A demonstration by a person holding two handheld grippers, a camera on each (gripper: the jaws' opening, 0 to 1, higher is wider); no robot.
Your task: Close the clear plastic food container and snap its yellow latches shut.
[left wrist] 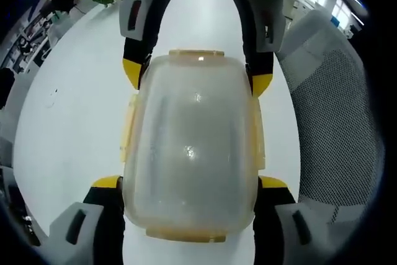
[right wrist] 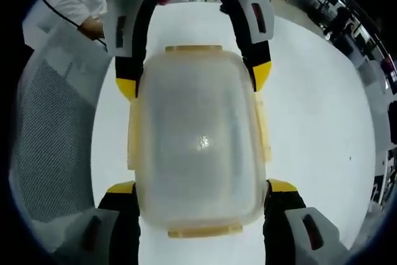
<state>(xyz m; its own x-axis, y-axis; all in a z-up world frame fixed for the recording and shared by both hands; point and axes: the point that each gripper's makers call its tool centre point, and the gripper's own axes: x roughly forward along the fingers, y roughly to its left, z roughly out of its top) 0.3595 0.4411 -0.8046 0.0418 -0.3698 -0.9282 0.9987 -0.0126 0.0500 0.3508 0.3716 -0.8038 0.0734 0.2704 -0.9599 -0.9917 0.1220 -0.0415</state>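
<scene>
I've got both tongs, left (left wrist: 192, 181) and right (right wrist: 201, 184), clamping the lidded clear food container (left wrist: 192, 147) from opposite ends, steadying it on the white worktop (left wrist: 74, 134) for its yellow latches (left wrist: 128, 130).

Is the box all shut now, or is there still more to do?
The lid already sits on the clear container, covering it. Both grippers flank it from opposite ends, the left gripper at the near end in its view and the right gripper likewise in its own. I cannot tell if they squeeze it. The yellow latches along the edges may still need snapping; whether they are locked is unclear.
</scene>
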